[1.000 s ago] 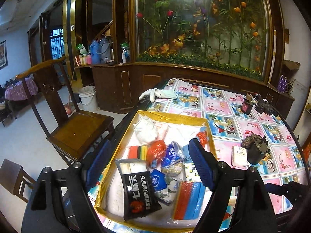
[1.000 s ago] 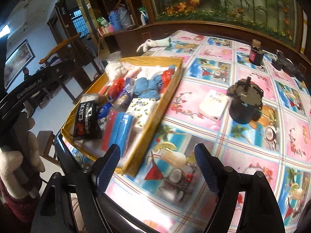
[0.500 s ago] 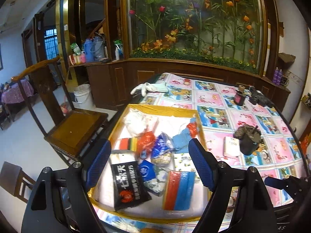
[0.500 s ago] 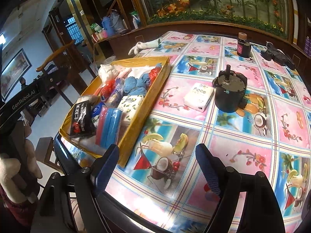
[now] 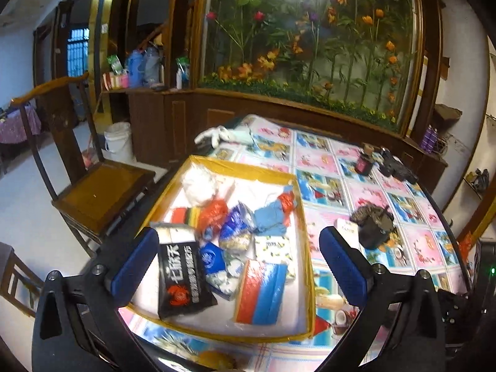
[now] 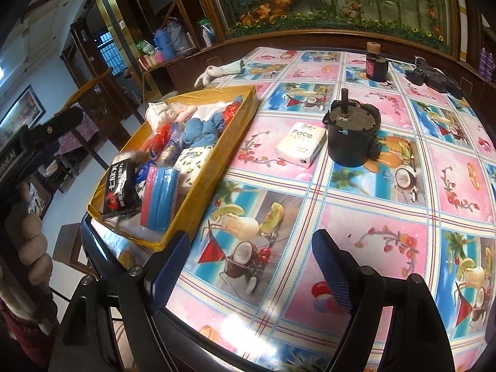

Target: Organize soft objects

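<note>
A yellow-rimmed tray (image 5: 241,167) sits at the table's left edge, filled with soft things: a black packet (image 5: 183,279), a red-and-blue sponge pack (image 5: 260,291), a blue cloth (image 5: 269,217), and several bagged items. My left gripper (image 5: 237,238) hovers over the tray's near end. Its jaws are opening and nothing is between the pads. A white tissue pack (image 6: 300,144) lies on the tablecloth right of the tray (image 6: 217,142). Well short of the pack, my right gripper (image 6: 251,241) stands open and empty above the cloth.
A black motor (image 6: 352,136) stands just right of the tissue pack. Farther back are a dark bottle (image 6: 375,65), a black object (image 6: 434,77) and a white glove (image 6: 223,69). A wooden chair (image 5: 99,192) stands left of the table. A gloved hand (image 6: 31,241) holds the left gripper.
The left gripper's jaws have spread wider over the tray. The right gripper has drifted a little to the right, so the tray sits farther left in its view.
</note>
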Available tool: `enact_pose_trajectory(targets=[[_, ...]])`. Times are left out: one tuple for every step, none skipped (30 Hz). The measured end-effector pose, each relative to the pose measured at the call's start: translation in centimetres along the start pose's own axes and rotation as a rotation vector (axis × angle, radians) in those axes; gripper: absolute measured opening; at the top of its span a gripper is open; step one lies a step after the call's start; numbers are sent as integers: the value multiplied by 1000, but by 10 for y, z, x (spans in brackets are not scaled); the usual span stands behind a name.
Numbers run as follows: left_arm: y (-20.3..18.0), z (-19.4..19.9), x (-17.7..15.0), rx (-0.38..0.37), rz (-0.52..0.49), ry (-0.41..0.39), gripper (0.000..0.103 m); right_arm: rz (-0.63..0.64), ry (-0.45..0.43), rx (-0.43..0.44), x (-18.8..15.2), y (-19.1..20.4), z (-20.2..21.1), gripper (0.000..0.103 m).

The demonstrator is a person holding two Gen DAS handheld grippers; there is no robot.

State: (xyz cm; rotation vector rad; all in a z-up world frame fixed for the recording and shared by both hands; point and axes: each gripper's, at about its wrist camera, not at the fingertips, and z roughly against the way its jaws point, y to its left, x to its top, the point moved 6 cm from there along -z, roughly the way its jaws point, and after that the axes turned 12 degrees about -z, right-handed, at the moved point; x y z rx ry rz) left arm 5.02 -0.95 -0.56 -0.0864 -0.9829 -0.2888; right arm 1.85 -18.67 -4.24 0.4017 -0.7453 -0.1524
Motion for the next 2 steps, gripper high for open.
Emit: enact_pose_trajectory(targets=[[-2, -2, -2, -12, -5, 21, 103, -8, -2, -1, 1, -4, 1, 81], [-6, -4, -3, -27, -9, 33, 103, -19, -8, -5, 3, -8, 3, 81]])
